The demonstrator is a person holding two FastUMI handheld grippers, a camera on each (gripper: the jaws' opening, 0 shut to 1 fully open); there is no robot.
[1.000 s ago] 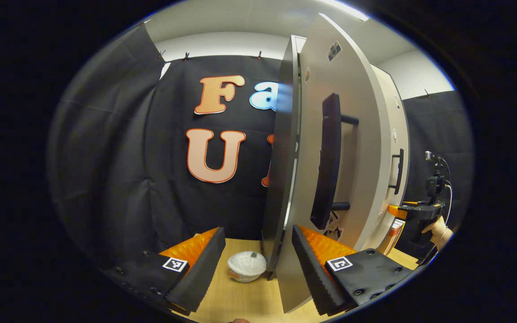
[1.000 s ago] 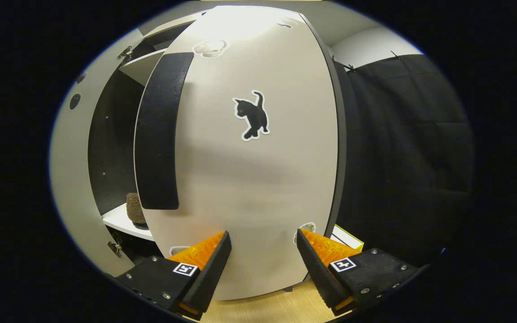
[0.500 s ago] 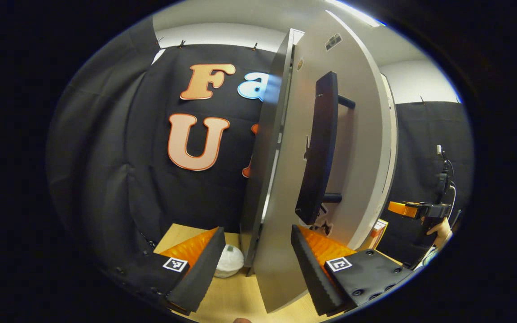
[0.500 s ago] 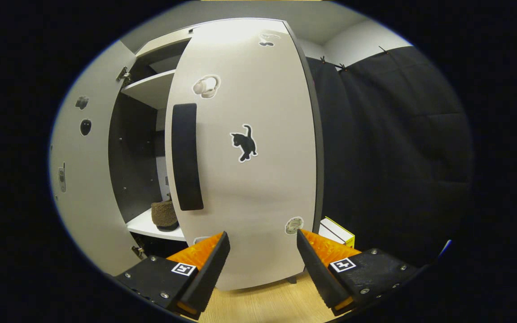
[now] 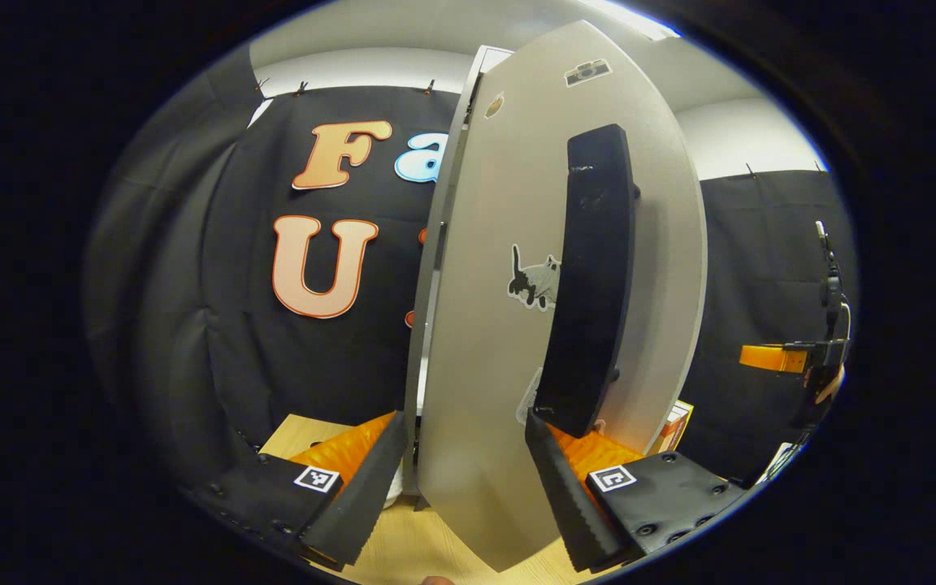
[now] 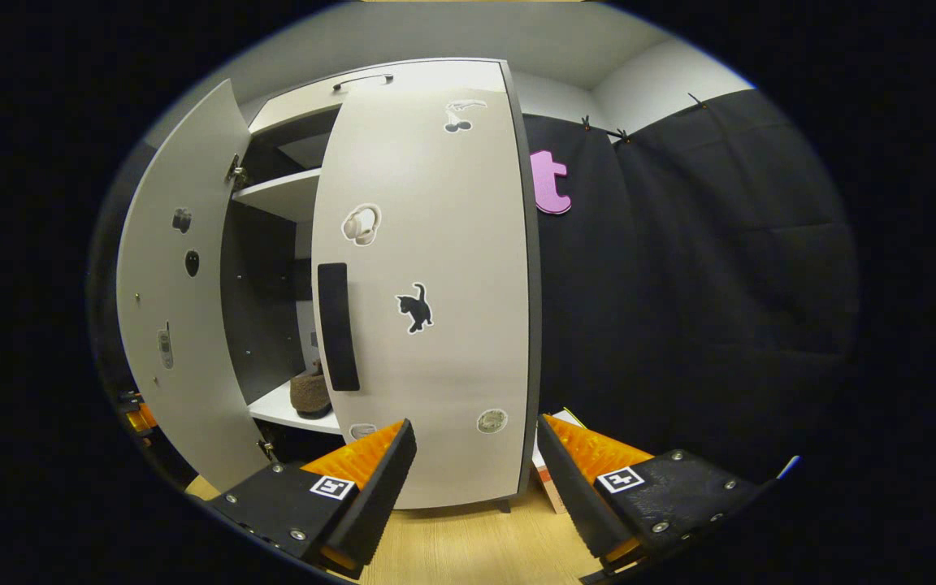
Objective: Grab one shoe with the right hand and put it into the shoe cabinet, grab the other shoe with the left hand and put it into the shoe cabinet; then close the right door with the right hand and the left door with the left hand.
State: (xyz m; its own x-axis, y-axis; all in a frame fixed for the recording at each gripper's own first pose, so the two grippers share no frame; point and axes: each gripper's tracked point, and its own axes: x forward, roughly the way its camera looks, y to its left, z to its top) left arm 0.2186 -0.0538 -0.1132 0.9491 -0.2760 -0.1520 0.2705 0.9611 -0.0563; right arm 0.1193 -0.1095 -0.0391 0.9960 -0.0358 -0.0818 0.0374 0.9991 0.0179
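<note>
My left gripper (image 5: 461,479) is spread wide around the edge of the tall pale grey left door (image 5: 500,341). I should push it gently, flat, until shut.

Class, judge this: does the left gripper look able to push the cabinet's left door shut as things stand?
Probably yes: the left gripper has its open jaws astride the pale grey left door, and nothing stands between them.

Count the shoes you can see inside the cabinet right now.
1: a brown shoe on the white shelf, showing in the gap between the two doors. The second shoe may be hidden behind the right door.
</note>
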